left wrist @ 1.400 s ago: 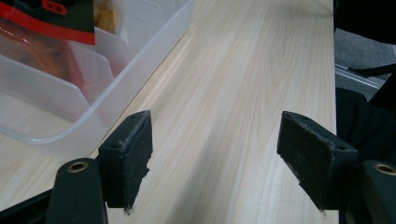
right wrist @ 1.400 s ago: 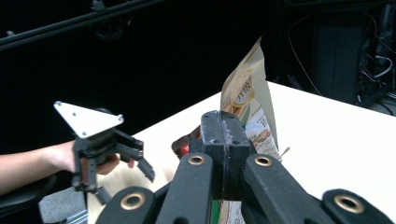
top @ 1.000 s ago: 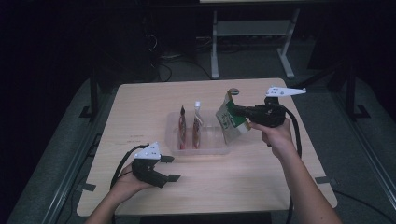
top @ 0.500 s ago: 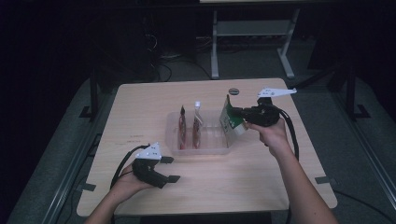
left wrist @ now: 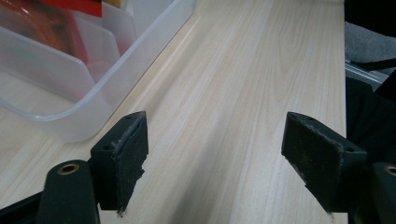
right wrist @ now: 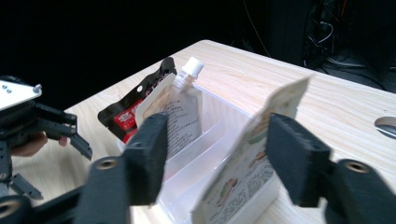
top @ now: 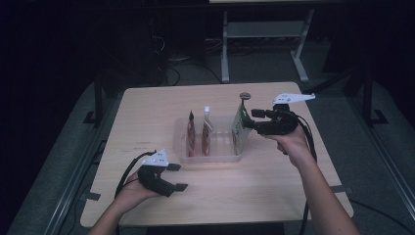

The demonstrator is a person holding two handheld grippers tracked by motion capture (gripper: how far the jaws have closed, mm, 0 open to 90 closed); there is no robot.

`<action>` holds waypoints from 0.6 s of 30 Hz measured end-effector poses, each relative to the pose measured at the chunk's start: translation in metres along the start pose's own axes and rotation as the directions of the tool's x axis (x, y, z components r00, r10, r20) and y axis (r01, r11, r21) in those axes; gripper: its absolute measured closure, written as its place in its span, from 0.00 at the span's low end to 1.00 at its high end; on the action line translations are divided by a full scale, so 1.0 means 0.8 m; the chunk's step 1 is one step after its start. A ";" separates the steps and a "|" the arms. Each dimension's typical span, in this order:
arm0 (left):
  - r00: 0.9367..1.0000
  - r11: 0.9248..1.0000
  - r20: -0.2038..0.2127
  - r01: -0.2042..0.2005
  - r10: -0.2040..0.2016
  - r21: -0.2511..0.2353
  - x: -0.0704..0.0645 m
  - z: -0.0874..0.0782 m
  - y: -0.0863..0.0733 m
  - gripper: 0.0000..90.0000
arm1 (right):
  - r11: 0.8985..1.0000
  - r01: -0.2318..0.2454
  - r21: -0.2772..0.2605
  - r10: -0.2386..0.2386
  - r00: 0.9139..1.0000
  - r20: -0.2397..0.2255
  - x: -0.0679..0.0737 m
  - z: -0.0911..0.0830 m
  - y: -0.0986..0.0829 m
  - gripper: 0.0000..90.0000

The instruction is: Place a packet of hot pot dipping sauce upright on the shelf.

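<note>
Right gripper: jaws spread wide around a green pouch, apparently just let go.
Pouch: upright in the bin's right slot, filed beside two others.
Left gripper: open, idle on the table.

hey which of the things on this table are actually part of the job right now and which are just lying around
In the job:
- clear bin
- green-and-white pouch, standing at the bin's end between the open right gripper jaws
- black-and-red pouch and spouted pouch, already slotted in

Lying about:
- small round disc on the table
- left gripper, open and idle
</note>
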State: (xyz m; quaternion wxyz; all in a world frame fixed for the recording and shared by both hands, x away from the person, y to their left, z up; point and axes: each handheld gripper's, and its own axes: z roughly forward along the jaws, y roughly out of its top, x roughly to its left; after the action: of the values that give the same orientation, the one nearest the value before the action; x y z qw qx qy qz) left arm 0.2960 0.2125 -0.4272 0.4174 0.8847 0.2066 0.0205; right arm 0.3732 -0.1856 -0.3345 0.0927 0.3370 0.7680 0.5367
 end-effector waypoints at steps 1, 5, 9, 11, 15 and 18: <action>1.000 1.000 -0.001 0.002 -0.002 0.003 0.000 0.000 0.000 0.25 | 1.000 0.006 0.004 -0.006 1.000 -0.003 0.001 -0.003 -0.001 0.36; 1.000 1.000 -0.006 0.005 -0.005 0.005 0.001 -0.003 -0.001 0.24 | 0.999 0.037 0.020 -0.037 0.999 0.001 0.004 -0.013 -0.005 0.29; 1.000 1.000 -0.010 0.013 -0.013 0.000 0.003 -0.006 -0.003 0.24 | 0.998 0.058 0.013 -0.058 0.998 -0.004 0.009 -0.027 -0.012 0.27; 1.000 1.000 -0.011 0.022 -0.022 -0.002 0.003 -0.009 -0.005 0.23 | 0.997 0.070 0.024 -0.070 0.998 -0.003 0.011 -0.032 -0.018 0.25; 0.999 1.000 -0.021 0.028 -0.028 -0.003 0.005 -0.016 -0.011 0.23 | 0.996 0.083 0.042 -0.083 0.997 -0.001 0.013 -0.041 -0.031 0.21; 0.999 0.999 -0.029 0.034 -0.034 -0.003 0.007 -0.023 -0.017 0.23 | 0.994 0.095 0.052 -0.095 0.995 0.012 0.015 -0.046 -0.043 0.20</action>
State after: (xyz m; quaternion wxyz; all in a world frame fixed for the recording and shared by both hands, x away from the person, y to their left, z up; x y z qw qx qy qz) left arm 0.2925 0.2356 -0.4263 0.4156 0.8802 0.2277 0.0265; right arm 0.3316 -0.2132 -0.3476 0.1148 0.3061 0.7960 0.5093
